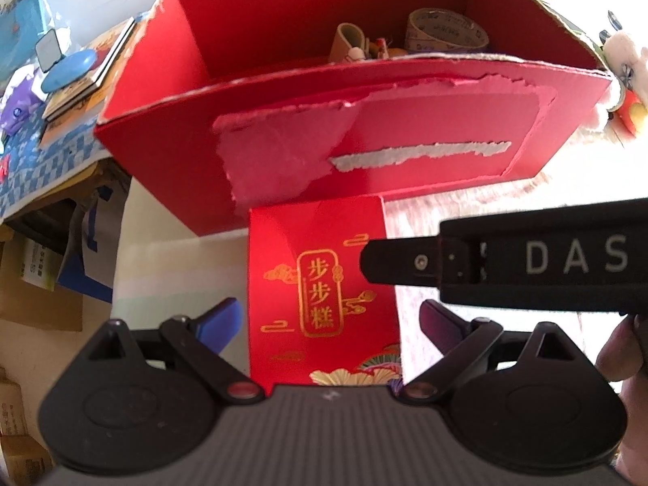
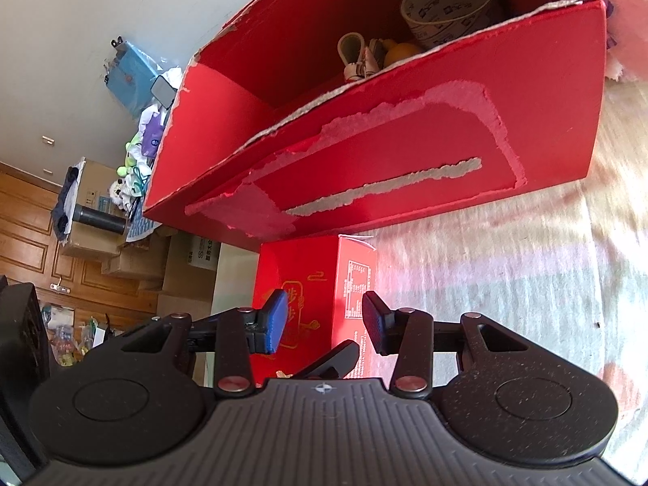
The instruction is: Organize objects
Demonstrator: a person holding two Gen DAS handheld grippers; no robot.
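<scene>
Both grippers spread around a small red gold-printed carton (image 1: 320, 283)
Left gripper (image 1: 328, 320) and right gripper (image 2: 324, 320) gape, lower centre; torn red cardboard box (image 1: 364, 141) above.

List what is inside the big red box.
Inside the big red box: a roll of tape, a small tan item and something orange. The front wall hides the bottom.

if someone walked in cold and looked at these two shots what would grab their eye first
The big open red box with its torn, peeling front fills the upper half of both views, a tape roll inside at its right end. Just in front of it stands a small red carton with gold characters, between the fingers of both the left gripper and the right gripper. Left of the big box, a cluttered shelf holds a blue oval thing.
</scene>
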